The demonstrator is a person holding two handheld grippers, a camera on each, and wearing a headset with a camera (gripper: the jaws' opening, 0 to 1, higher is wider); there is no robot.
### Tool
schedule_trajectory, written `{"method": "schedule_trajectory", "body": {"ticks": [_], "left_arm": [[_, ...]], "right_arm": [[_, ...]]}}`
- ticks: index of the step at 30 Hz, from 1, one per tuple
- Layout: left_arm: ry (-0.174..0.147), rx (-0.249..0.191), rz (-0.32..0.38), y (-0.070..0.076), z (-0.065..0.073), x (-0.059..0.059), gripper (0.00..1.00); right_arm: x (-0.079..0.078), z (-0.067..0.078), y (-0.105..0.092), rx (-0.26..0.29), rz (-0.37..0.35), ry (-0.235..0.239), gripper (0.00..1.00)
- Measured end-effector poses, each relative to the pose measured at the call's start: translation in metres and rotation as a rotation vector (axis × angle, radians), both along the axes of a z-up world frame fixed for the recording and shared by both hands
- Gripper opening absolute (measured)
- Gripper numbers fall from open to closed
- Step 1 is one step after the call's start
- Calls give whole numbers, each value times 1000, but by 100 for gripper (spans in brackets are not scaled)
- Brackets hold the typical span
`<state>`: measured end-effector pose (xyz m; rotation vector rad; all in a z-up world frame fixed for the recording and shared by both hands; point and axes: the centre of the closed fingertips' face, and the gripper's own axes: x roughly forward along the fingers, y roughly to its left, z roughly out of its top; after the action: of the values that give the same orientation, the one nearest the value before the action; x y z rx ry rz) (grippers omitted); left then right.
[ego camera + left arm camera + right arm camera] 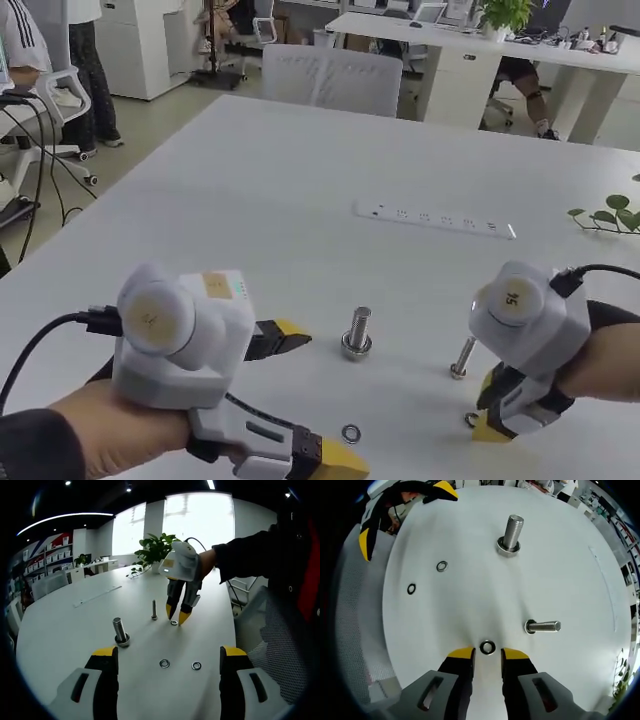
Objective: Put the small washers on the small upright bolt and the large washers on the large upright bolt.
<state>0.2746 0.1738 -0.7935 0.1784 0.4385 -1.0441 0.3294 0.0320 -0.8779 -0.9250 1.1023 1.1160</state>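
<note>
left hand-held gripper (pixel 169 651) wide apart, empty; right hand-held gripper (pixel 487 653) narrowly apart, tips flanking small washer (pixel 487 647).

Bottom edge clips one jaw of left claw (pixel 322 398)

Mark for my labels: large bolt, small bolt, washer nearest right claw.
large bolt (pixel 359 325): head view, threaded shank
small bolt (pixel 545 626): right gripper view, shank
nearest washer (pixel 482 647): right gripper view, ring's left edge
</note>
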Motion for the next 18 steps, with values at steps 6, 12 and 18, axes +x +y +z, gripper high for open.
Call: {"method": "schedule_trajectory", "body": {"ticks": [6,12,18], "left_arm": [[-2,0,1,1,0,-1,83],[-3,-2,6,2,2,-1,83],[-2,-2,7,2,2,-1,83]], "right_arm": [[-1,0,2,-2,2,8,21],[-1,0,3,2,-5,14,21],[-2,1,4,4,1,11,19]]}}
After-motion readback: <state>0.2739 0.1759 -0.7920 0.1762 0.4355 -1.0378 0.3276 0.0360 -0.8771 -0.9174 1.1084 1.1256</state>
